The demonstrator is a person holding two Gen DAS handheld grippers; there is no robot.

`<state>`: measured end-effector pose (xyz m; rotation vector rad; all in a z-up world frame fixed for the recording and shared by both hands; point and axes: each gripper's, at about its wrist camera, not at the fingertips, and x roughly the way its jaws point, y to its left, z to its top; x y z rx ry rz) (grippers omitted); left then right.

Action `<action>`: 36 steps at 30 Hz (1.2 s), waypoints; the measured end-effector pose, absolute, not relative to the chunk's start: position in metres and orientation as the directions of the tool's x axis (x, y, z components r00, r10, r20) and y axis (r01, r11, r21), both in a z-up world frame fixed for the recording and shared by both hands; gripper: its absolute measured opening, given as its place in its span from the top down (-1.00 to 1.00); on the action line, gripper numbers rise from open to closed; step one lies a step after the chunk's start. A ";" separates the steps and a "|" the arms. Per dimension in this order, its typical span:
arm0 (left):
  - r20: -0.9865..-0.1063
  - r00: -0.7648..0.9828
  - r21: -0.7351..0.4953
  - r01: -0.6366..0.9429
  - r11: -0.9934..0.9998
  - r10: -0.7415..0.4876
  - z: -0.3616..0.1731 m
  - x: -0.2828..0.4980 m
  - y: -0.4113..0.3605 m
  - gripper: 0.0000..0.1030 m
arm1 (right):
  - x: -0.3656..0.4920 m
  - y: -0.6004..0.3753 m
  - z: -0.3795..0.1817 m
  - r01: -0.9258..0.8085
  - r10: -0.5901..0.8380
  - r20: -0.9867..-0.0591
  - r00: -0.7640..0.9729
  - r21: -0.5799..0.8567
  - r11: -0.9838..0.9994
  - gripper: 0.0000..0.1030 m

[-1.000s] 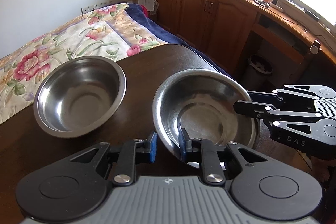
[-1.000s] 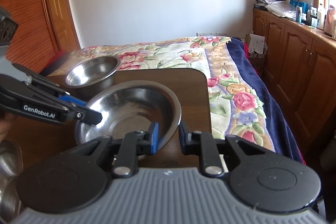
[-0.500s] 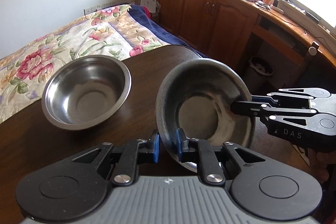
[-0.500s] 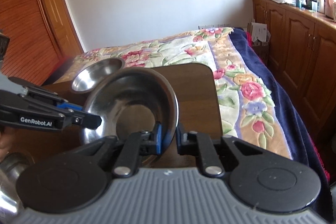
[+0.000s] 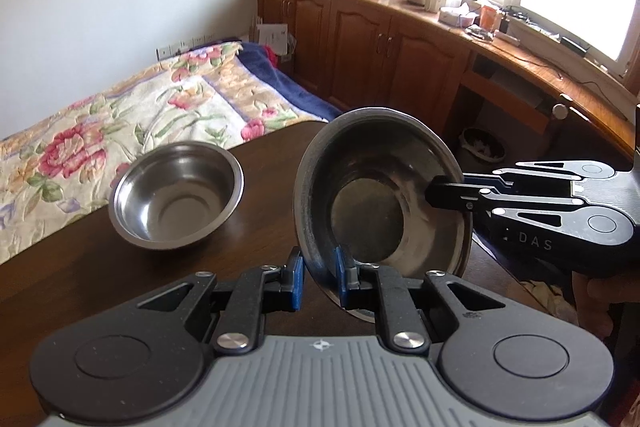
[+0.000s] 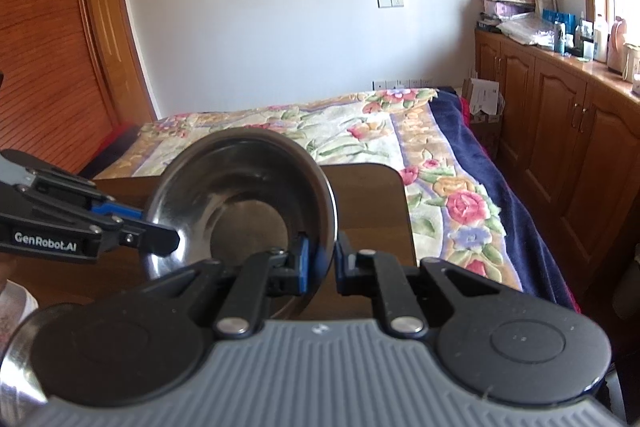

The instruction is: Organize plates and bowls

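Here, tilted steel bowl (image 5: 384,195) is held off the table (image 5: 60,267), rim pinched by left gripper (image 5: 318,277) and right gripper (image 6: 320,263); second bowl (image 5: 176,195) rests apart.

Left gripper (image 5: 318,277) and right gripper (image 6: 320,263): black linkage arms, blue finger pads, silver pivot screws, ribbed grey housings.

Second bowl (image 5: 176,197) blocks left; table (image 5: 72,275) near side free.

Both grippers now hold the wide steel bowl (image 5: 384,195) tilted steeply, apparently clear of the table (image 5: 256,227).
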<state>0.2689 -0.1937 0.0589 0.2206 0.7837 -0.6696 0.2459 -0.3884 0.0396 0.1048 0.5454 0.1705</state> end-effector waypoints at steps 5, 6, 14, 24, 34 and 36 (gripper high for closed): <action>-0.699 0.528 -0.050 0.636 0.770 -0.482 0.068 0.252 -0.185 0.66 | 0.234 -0.382 0.047 -0.140 0.186 -0.492 0.851 0.130 0.982 0.72; -0.696 0.530 -0.049 0.638 0.768 -0.484 0.070 0.248 -0.183 0.66 | 0.232 -0.380 0.049 -0.141 0.186 -0.488 0.853 0.127 0.982 0.71; -0.671 0.546 -0.052 0.639 0.767 -0.501 0.077 0.224 -0.164 0.66 | 0.217 -0.369 0.055 -0.158 0.193 -0.472 0.860 0.113 0.981 0.71; -0.649 0.555 -0.071 0.637 0.767 -0.521 0.079 0.200 -0.139 0.66 | 0.200 -0.354 0.059 -0.183 0.212 -0.465 0.859 0.106 0.977 0.71; -0.637 0.554 -0.098 0.631 0.769 -0.536 0.073 0.185 -0.119 0.66 | 0.187 -0.336 0.054 -0.211 0.228 -0.468 0.854 0.089 0.973 0.71; -0.635 0.554 -0.107 0.628 0.771 -0.539 0.069 0.181 -0.113 0.66 | 0.185 -0.332 0.052 -0.218 0.236 -0.473 0.849 0.092 0.971 0.71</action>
